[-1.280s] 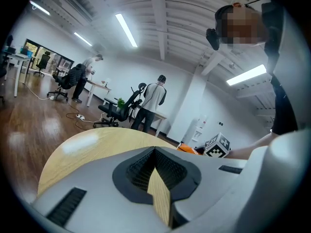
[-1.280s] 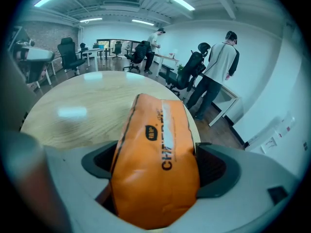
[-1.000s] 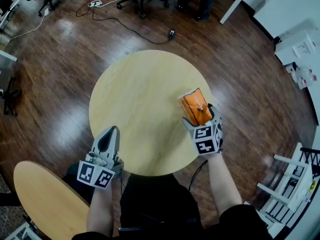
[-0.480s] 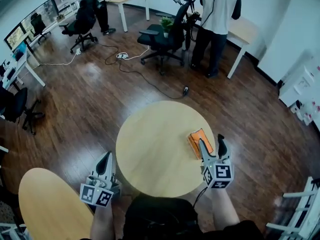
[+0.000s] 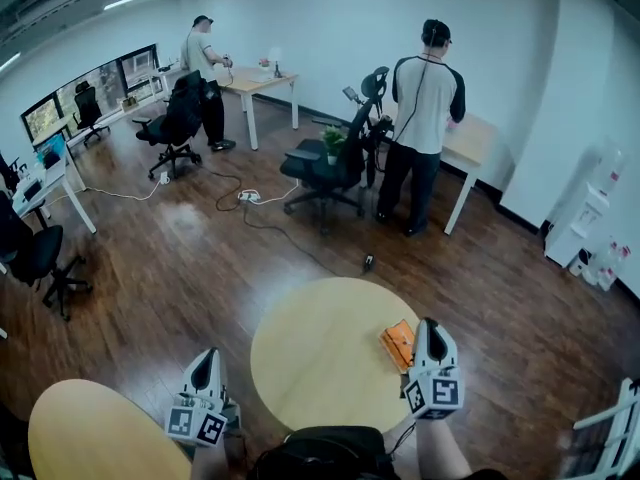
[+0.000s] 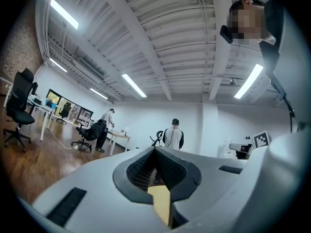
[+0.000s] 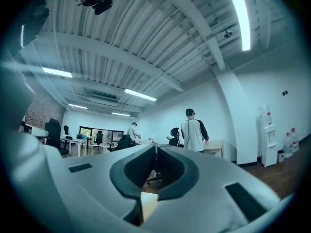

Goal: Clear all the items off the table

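An orange packet point(image 5: 398, 345) lies on the right part of the round wooden table point(image 5: 320, 363). My right gripper point(image 5: 430, 326) hovers just right of it, apart from it and pointing out across the room. Its jaws have just been closing and now meet at the tips with nothing between them, as the right gripper view shows point(image 7: 156, 147). My left gripper point(image 5: 206, 356) is held up off the table's left edge. Its jaws also meet with nothing in them point(image 6: 154, 149). Both gripper views look out over the room, not at the table.
A second wooden tabletop point(image 5: 90, 433) is at the lower left. A white rack point(image 5: 612, 426) stands at the lower right. Beyond the table are office chairs point(image 5: 325, 168), floor cables point(image 5: 300, 243), desks and two standing people point(image 5: 425, 118).
The right gripper let go of the orange packet, rose and closed; the packet stays on the table. The left gripper rose too. The head view tilted up onto the room.
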A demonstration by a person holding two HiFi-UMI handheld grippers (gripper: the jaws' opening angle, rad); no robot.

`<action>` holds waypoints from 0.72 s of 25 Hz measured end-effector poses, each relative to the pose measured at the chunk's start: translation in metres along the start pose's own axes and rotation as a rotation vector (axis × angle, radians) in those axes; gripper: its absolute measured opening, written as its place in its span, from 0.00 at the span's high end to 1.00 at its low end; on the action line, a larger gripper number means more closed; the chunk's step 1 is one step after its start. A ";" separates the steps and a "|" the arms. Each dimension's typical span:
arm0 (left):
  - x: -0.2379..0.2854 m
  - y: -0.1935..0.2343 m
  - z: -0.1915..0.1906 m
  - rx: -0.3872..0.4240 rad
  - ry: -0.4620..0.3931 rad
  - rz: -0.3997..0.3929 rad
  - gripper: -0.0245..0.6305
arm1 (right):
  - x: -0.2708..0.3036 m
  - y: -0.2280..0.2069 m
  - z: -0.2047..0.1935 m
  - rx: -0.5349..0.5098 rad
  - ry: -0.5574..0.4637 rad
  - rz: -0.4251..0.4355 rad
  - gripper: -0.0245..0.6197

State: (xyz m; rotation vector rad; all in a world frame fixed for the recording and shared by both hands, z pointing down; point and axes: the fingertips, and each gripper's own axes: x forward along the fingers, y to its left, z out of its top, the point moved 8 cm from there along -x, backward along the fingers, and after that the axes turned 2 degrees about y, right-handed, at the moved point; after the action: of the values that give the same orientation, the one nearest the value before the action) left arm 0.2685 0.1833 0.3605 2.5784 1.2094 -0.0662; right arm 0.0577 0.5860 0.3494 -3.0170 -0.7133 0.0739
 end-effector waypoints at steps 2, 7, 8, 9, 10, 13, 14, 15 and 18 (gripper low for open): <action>-0.001 0.006 0.003 0.008 -0.003 0.002 0.96 | 0.005 0.012 0.002 -0.002 -0.005 0.012 0.96; -0.013 0.022 0.007 0.012 -0.002 0.014 0.96 | 0.012 0.041 0.001 -0.011 0.009 0.045 0.96; -0.016 0.025 0.007 0.012 -0.001 0.015 0.96 | 0.014 0.046 0.001 -0.011 0.010 0.052 0.96; -0.018 0.028 0.007 0.012 0.002 0.016 0.96 | 0.015 0.050 0.001 -0.011 0.011 0.059 0.96; -0.020 0.029 0.006 0.013 0.006 0.017 0.96 | 0.017 0.054 0.000 -0.010 0.013 0.066 0.96; -0.024 0.032 0.006 0.011 0.010 0.017 0.96 | 0.021 0.062 -0.002 -0.011 0.018 0.089 0.96; -0.026 0.033 0.007 0.004 0.005 0.017 0.96 | 0.022 0.065 -0.002 -0.011 0.022 0.096 0.96; -0.028 0.035 0.008 -0.006 -0.003 0.023 0.96 | 0.023 0.067 -0.003 -0.011 0.026 0.102 0.96; -0.032 0.038 0.011 -0.010 -0.015 0.066 0.96 | 0.026 0.070 -0.003 -0.009 0.033 0.122 0.96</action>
State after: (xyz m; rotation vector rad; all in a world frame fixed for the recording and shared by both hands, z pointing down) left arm 0.2776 0.1331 0.3646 2.6015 1.1156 -0.0654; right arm 0.1123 0.5345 0.3483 -3.0602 -0.5284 0.0251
